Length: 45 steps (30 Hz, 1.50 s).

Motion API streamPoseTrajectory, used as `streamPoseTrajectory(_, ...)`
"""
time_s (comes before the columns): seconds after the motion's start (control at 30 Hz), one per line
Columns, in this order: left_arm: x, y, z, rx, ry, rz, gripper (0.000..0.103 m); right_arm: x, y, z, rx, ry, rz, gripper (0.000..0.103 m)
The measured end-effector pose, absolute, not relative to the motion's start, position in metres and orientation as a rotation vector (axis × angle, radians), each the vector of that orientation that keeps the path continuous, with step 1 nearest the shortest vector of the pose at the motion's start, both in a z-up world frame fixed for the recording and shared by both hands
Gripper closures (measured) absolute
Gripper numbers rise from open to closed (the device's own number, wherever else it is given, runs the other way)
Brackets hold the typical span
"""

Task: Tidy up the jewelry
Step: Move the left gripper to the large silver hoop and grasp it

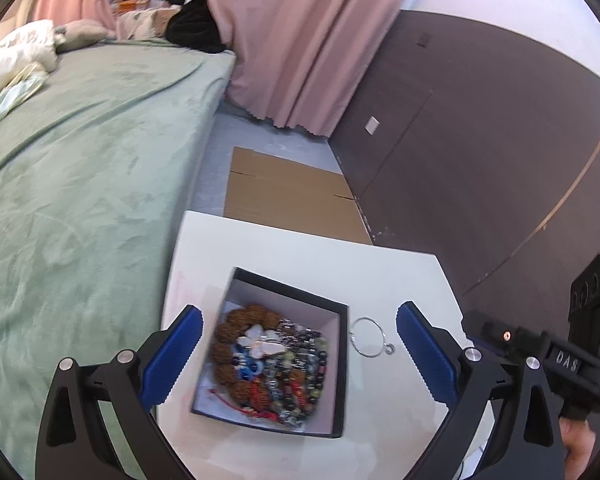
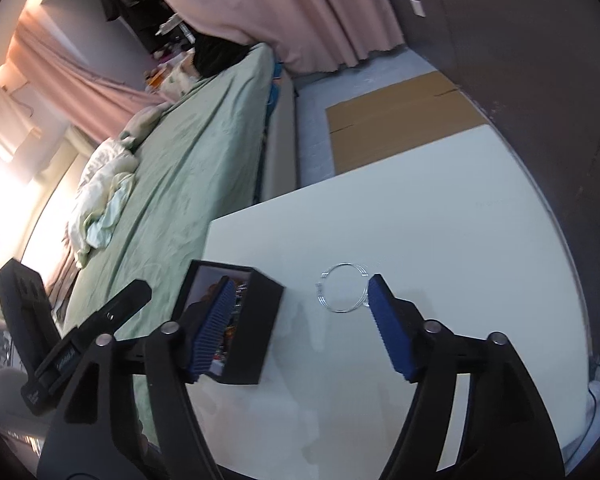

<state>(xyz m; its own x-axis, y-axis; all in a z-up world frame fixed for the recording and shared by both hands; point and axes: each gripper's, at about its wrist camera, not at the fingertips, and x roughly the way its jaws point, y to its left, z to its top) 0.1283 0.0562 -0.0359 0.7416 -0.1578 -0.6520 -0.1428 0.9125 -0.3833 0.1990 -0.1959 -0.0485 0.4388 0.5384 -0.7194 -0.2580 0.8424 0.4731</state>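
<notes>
A black open box (image 1: 342, 360) with a white lining sits on the white table (image 1: 300, 252). It holds a heap of bead bracelets (image 1: 268, 364) and a white flower piece. A thin silver hoop bracelet (image 1: 370, 337) lies on the table just right of the box. My left gripper (image 1: 300, 356) is open and empty, hovering above the box. In the right wrist view the box (image 2: 256, 332) is at left and the hoop (image 2: 342, 288) lies ahead. My right gripper (image 2: 300, 328) is open and empty, its right finger beside the hoop.
A bed with a green cover (image 1: 80, 184) runs along the table's left side. Flat cardboard (image 1: 288, 196) lies on the floor beyond the table. A dark wall panel (image 1: 480, 140) stands to the right. Pink curtains (image 1: 292, 40) hang at the back.
</notes>
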Motion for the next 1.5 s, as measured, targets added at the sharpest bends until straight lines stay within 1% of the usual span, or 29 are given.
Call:
streamPoseTrajectory(0.03,0.130,0.049,-0.035,-0.413,0.740,-0.017,0.009,0.200,-0.199,-0.050,0.318,1.007,0.497,0.032)
streamPoseTrajectory(0.13,0.134,0.030,-0.036,-0.365,0.742,-0.048,0.015,0.205,-0.213,-0.055,0.335,1.032,0.463,0.026)
streamPoseTrajectory(0.2,0.138,0.015,-0.038,-0.336,0.751,-0.078,0.021,0.206,-0.220,-0.056,0.342,1.038,0.445,0.021)
streamPoseTrajectory(0.27,0.142,0.004,-0.040,-0.315,0.760,-0.101,0.025,0.208,-0.229,-0.059,0.352,1.045,0.422,0.018)
streamPoseTrajectory(0.37,0.148,-0.012,-0.045,-0.284,0.777,-0.124,0.032,0.212,-0.243,-0.063,0.375,1.060,0.387,0.016)
streamPoseTrajectory(0.5,0.155,-0.028,-0.053,-0.259,0.803,-0.146,0.043,0.215,-0.262,-0.066,0.396,1.069,0.359,0.016)
streamPoseTrajectory(0.57,0.158,-0.034,-0.057,-0.245,0.812,-0.147,0.046,0.215,-0.270,-0.066,0.401,1.069,0.352,0.016)
streamPoseTrajectory(0.77,0.164,-0.055,-0.068,-0.191,0.831,-0.155,0.046,0.216,-0.283,-0.066,0.407,1.074,0.343,0.016)
streamPoseTrajectory(0.9,0.169,-0.070,-0.078,-0.158,0.857,-0.171,0.055,0.215,-0.286,-0.066,0.410,1.074,0.347,0.016)
streamPoseTrajectory(0.97,0.172,-0.075,-0.082,-0.140,0.874,-0.170,0.057,0.215,-0.289,-0.065,0.412,1.074,0.349,0.016)
streamPoseTrajectory(1.2,0.182,-0.103,-0.108,0.008,0.937,-0.138,0.057,0.214,-0.298,-0.064,0.438,1.078,0.359,0.016)
streamPoseTrajectory(1.23,0.184,-0.104,-0.111,0.018,0.942,-0.127,0.057,0.215,-0.299,-0.064,0.442,1.078,0.362,0.016)
streamPoseTrajectory(1.3,0.188,-0.106,-0.119,0.023,0.956,-0.114,0.061,0.216,-0.300,-0.063,0.450,1.078,0.367,0.016)
streamPoseTrajectory(1.5,0.204,-0.107,-0.137,0.026,0.997,-0.068,0.062,0.216,-0.302,-0.062,0.466,1.084,0.380,0.016)
